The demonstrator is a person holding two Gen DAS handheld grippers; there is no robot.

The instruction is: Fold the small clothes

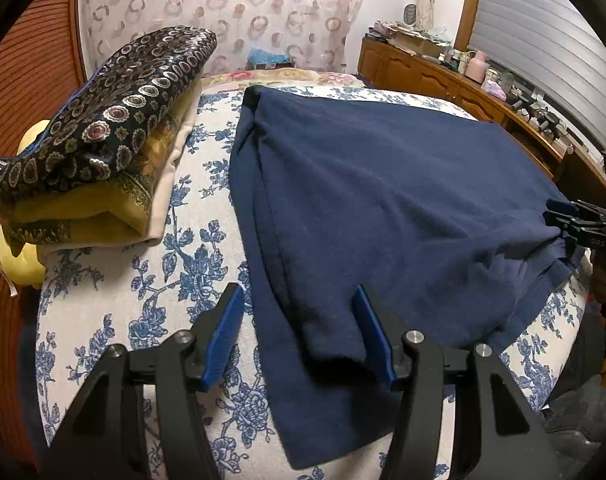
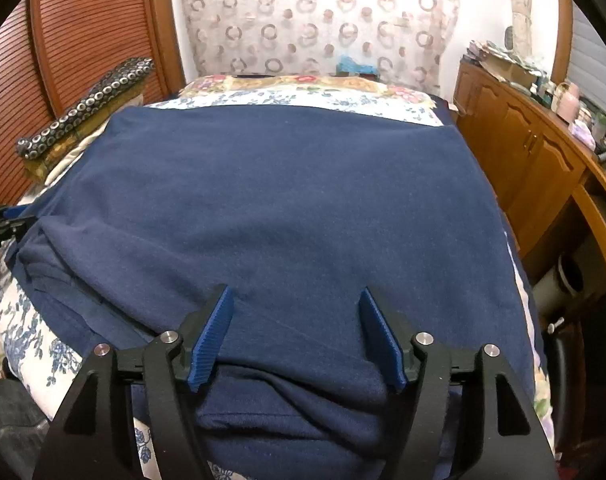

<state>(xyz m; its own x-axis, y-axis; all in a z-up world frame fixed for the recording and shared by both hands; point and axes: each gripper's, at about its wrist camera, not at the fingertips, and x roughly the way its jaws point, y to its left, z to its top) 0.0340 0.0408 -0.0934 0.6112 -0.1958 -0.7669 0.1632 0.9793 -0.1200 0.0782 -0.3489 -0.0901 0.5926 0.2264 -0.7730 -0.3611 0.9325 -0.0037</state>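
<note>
Soft, even indoor light fills both views, with only faint shadows in the folds of the navy shirt [image 1: 383, 200]. Strong fisheye bending curves the edges, the corners are black, and detail is slightly soft and grainy.

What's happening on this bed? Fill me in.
A person with a handheld gripper in each hand is folding a navy garment spread on the floral bedsheet. The left gripper hangs open over the garment's near left edge, where a narrow strip is already folded inward. The right gripper is open too, low over bunched fabric at the near hem. Neither grips any cloth. A stack of folded patterned fabrics sits at the sheet's far left.
</note>
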